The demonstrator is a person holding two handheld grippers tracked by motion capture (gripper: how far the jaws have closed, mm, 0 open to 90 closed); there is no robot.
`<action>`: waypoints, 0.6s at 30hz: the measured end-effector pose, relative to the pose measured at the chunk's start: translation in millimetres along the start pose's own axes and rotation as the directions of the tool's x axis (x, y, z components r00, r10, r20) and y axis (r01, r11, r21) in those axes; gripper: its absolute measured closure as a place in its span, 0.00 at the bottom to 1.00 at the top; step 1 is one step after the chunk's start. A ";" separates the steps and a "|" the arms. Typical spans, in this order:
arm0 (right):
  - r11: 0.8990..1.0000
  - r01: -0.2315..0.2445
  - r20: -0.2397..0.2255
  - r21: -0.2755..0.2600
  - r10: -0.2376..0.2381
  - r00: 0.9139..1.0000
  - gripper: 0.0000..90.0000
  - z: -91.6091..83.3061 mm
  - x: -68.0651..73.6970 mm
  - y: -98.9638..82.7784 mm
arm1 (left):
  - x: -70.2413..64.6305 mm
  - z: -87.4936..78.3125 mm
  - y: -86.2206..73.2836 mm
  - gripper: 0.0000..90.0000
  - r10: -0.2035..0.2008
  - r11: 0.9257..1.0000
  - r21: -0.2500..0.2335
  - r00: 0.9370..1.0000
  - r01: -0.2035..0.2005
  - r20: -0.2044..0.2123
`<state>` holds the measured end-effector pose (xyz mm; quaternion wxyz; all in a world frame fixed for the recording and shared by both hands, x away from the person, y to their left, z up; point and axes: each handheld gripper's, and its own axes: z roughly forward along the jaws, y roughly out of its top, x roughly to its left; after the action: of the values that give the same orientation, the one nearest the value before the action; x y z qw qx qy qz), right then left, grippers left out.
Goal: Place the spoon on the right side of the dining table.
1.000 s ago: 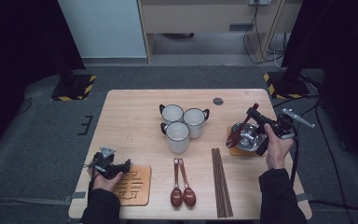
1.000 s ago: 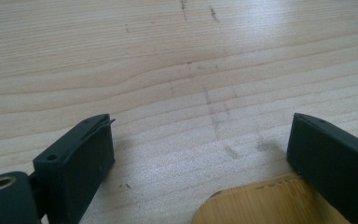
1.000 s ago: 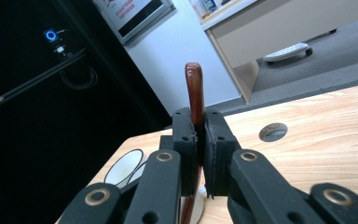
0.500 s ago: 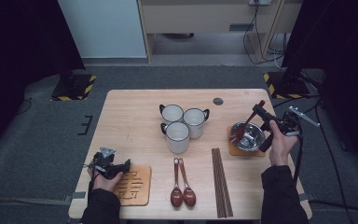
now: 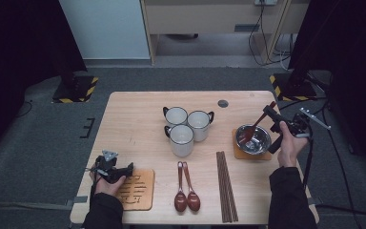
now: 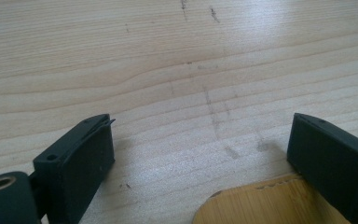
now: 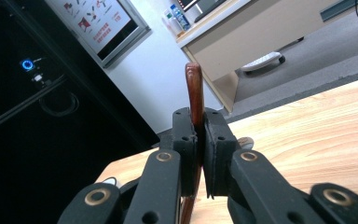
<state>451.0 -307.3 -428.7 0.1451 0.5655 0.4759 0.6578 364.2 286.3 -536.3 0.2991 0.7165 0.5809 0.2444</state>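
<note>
My right gripper [image 5: 269,114] clamps the dark-red wooden spoon [image 5: 254,130], bowl end resting in the steel bowl [image 5: 253,139]; left gripper [image 5: 124,168], well away, idles wide open.

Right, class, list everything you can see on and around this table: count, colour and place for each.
Table: one, light wood, centre of the high view.
Mugs: three, white with dark rims, clustered mid-table.
Metal bowl: one, silver, on a mat at the right.
Round mat: one, tan, under the bowl.
Held spoon: one, reddish-brown, its head in the bowl.
Spare spoons: two, reddish-brown, side by side near the front edge.
Chopsticks: dark brown, a bundle right of the spoons; count unclear.
Bamboo coaster: one, tan, front left.
Left tool: black, open, at the coaster's edge.
Right tool: black, shut on the spoon handle.
</note>
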 end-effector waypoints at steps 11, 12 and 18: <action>1.000 -0.017 0.058 -0.006 0.017 0.998 0.95 3.4 -15.4 1.9 | 0.0 0.0 0.0 0.07 0.000 1.000 0.000 1.000 0.000 0.000; 1.000 -0.014 0.065 -0.005 0.014 0.998 0.95 4.1 -17.0 1.6 | 0.0 0.0 0.0 0.07 0.000 1.000 0.000 1.000 0.000 0.000; 1.000 -0.014 0.097 0.006 0.014 0.995 0.95 9.0 -23.3 -1.9 | 0.0 0.0 0.0 0.07 0.000 1.000 0.000 1.000 0.000 0.000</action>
<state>465.7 -319.2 -445.2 0.1614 0.6005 0.4666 0.6291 364.2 286.3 -536.3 0.2992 0.7164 0.5809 0.2444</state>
